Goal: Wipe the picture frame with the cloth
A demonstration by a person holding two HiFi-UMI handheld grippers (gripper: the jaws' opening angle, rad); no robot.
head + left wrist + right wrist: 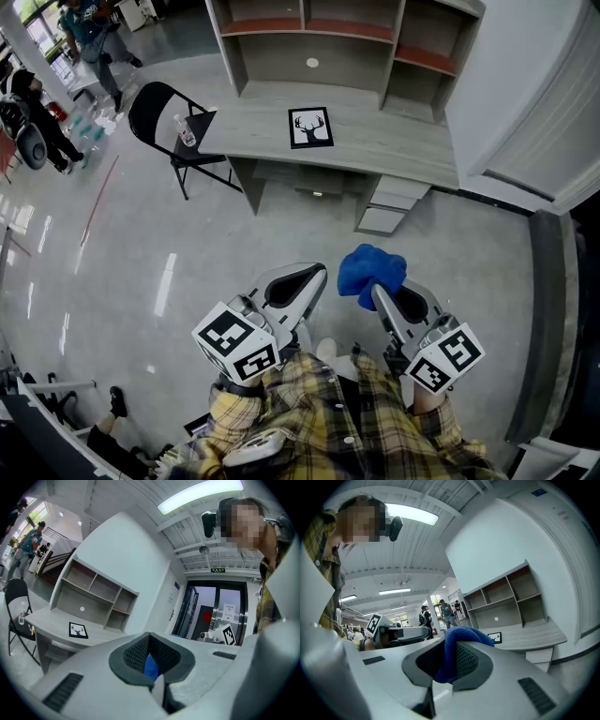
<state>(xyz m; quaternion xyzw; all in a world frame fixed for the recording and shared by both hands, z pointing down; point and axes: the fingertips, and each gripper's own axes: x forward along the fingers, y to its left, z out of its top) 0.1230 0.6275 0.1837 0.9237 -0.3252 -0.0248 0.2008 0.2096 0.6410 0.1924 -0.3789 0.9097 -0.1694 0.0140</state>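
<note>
Two hand-held grippers are hovering above the glossy grey floor (187,244), well apart from the pale grey wooden desk (394,150) with its open shelf unit (347,42). The black-framed picture frame with a deer-head silhouette on white (310,127) is lying flat on the desk top, near the middle, untouched. The right gripper (380,292) is pinching the crumpled bright blue cloth (372,270). In the right gripper view the fabric is bulging up between and over the dark ribbed pads. The left gripper (302,284) is pointing roughly level with its jaws pressed together and nothing gripped. A sliver of blue is showing low in the notch behind them, and its source cannot be told. Beside the desk's left end a black folding chair (155,105) is carrying a small clear bottle (186,131). Several people are standing or walking far off at the upper left.
</note>
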